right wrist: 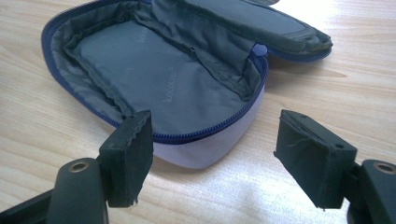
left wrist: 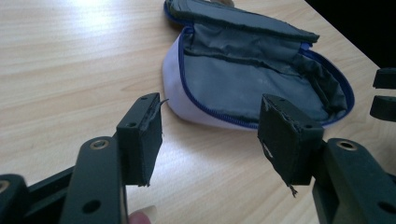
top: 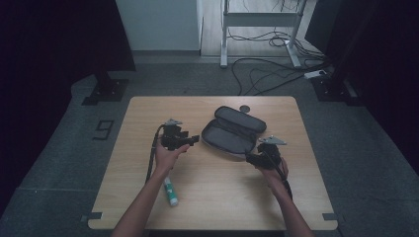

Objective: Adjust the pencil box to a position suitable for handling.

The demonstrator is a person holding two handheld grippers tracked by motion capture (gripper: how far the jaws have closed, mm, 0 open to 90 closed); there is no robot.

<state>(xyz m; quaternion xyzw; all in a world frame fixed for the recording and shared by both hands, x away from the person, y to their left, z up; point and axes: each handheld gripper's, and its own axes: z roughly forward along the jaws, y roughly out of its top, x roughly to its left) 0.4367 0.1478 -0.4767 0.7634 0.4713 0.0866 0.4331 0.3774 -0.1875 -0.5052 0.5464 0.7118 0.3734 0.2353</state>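
Grey pouch lies open between two pairs of spread tongs

Pale wood grain covers the counter [top: 123, 163], and a pouch [top: 232, 132] lies unzipped on it, grey lining up, blue zip running round its rim, white outer shell showing at the near edge. Its lid is folded back on the far side.

Left tongs [top: 187, 141] hover just to the pouch's left, jaws spread wide with nothing between them; in the left gripper view [left wrist: 210, 135] the pouch [left wrist: 252, 79] lies just ahead of the jaws. Right tongs [top: 251, 159] sit at the pouch's near right corner, also spread and empty; in the right gripper view [right wrist: 212, 154] the white edge of the pouch [right wrist: 163, 88] lies just past the gap, apart from both jaws.

Behind the left tongs, beside the left forearm, lies a small white and green tube [top: 170, 191]. Bare counter stretches on each outer side of the tongs out to the counter's edges. A small dark disc [top: 244, 108] sits beyond the pouch near the far edge.

Grey floor surrounds the counter, with a white frame [top: 259, 24] and loose cables [top: 276, 69] beyond it.
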